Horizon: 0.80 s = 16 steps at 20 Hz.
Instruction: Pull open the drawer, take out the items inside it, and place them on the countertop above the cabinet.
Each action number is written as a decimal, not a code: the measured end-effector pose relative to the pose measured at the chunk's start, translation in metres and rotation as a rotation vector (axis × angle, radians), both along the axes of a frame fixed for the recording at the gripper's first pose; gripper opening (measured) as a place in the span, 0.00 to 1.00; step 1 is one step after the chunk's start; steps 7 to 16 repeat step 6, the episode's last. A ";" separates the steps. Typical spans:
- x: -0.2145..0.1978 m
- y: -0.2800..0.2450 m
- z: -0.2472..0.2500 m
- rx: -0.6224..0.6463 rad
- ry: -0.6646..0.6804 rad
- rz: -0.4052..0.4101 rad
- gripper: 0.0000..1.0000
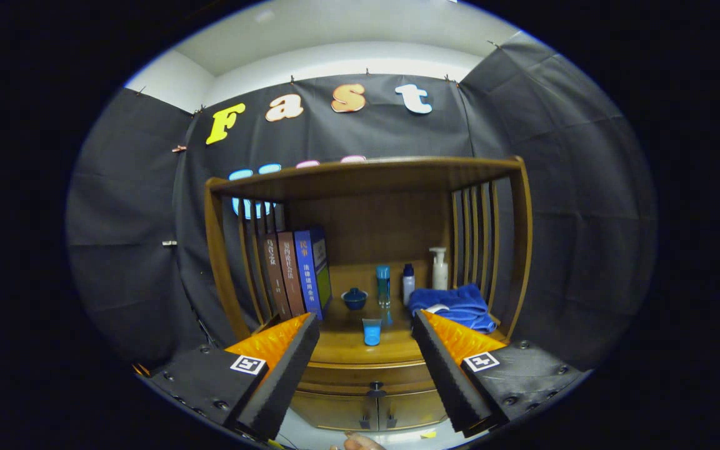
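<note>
Both gripper [366,331] fingers apart — drawer [369,377] closed.

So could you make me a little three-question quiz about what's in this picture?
1. True or false: the drawer under the countertop is already pulled open.
2. Which thing stands nearest the gripper, between its fingers? A) the blue cup B) the books C) the white pump bottle
3. Fill in: the folded blue ____ lies at the right end of the countertop.

Key: 1 false, it is shut; 2 A; 3 towel. The gripper's fingers are spread, holding nothing.
</note>
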State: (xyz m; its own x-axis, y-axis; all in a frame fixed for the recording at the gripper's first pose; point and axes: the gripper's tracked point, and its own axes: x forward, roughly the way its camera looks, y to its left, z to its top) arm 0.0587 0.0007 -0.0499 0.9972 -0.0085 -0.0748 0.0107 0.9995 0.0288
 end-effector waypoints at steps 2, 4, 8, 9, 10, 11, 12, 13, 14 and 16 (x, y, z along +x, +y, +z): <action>-0.011 0.004 0.014 -0.005 -0.020 0.008 0.99; -0.019 0.006 0.025 -0.004 -0.032 0.011 0.99; -0.024 0.001 0.034 0.004 -0.044 0.014 0.99; -0.024 0.001 0.034 0.004 -0.044 0.014 0.99; -0.024 0.001 0.034 0.004 -0.044 0.014 0.99; -0.024 0.001 0.034 0.004 -0.044 0.014 0.99; -0.024 0.001 0.034 0.004 -0.044 0.014 0.99; -0.024 0.001 0.034 0.004 -0.044 0.014 0.99; -0.024 0.001 0.034 0.004 -0.044 0.014 0.99; -0.024 0.001 0.034 0.004 -0.044 0.014 0.99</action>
